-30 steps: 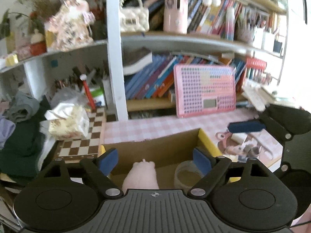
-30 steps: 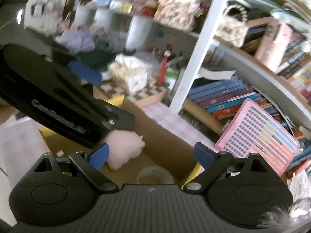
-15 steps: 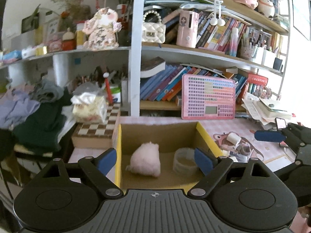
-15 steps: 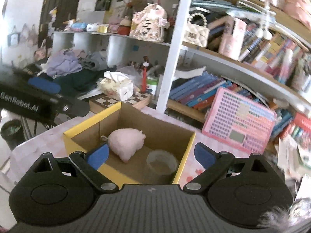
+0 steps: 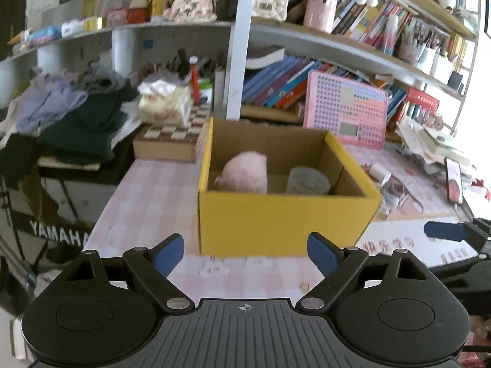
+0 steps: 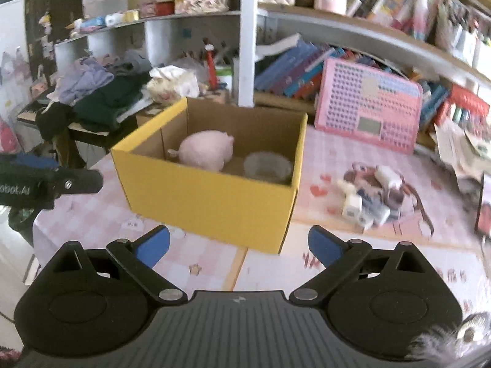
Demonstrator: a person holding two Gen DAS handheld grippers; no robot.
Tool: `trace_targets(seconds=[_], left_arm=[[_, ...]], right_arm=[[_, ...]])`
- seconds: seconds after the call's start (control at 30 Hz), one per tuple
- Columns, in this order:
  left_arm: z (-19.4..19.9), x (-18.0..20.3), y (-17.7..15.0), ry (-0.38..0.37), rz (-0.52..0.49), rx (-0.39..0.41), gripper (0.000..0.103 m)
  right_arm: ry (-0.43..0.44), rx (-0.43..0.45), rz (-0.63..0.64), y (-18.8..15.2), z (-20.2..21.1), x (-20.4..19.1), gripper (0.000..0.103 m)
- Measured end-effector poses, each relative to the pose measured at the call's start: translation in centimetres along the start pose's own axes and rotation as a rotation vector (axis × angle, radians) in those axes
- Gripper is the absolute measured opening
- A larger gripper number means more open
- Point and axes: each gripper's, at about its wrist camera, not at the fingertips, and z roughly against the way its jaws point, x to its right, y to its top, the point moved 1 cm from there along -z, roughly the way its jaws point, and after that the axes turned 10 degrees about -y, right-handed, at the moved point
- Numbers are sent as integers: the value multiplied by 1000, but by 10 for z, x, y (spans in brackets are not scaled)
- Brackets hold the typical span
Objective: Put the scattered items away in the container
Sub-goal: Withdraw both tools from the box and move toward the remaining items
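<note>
- Small white scattered items (image 6: 366, 197) lie heaped on the pink tablecloth (image 6: 325, 159), just right of the yellow cardboard box (image 6: 211, 196); they look light, rigid and loosely piled, best pinched one at a time across a narrow side.
- A pink plush toy (image 5: 245, 171) and a clear tape roll (image 5: 308, 181) sit inside the box.
- Left gripper (image 5: 245, 253) and right gripper (image 6: 239, 247) hang spread and empty.
- Against a second ago, both have pulled back from over the box to its near side.
</note>
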Motion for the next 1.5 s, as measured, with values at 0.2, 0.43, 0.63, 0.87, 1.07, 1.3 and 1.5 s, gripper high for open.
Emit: trace_targets(seconds=[0.2,0.43,0.63,0.87,1.07,1.3,1.5], left_arm=[[1,6,-27,-16,7,-72,90],[-8,10,-40,-58,23,-148,90],[-16,18,-43,-106,22,-171,90],[-36,32,-53,-158,-7,-280,90],[-42,45,-53,-190,-46,-298,90],[-54,62,-53,-208,-64,-317,90],[-69,79,-50,-217,-75,-337,90]], right_arm=[[-61,-52,-108,-19,3,6,98],[-70,-146,-103,-41,6,3,98],[-111,-165,-116,-49,12,11,98],[-140,-204,-137,-58,12,21,98],[-150,-222,-141,-63,11,29,98],[-165,-237,-166,-68,8,48,98],[-167,-252,-170,-71,1,66,98]])
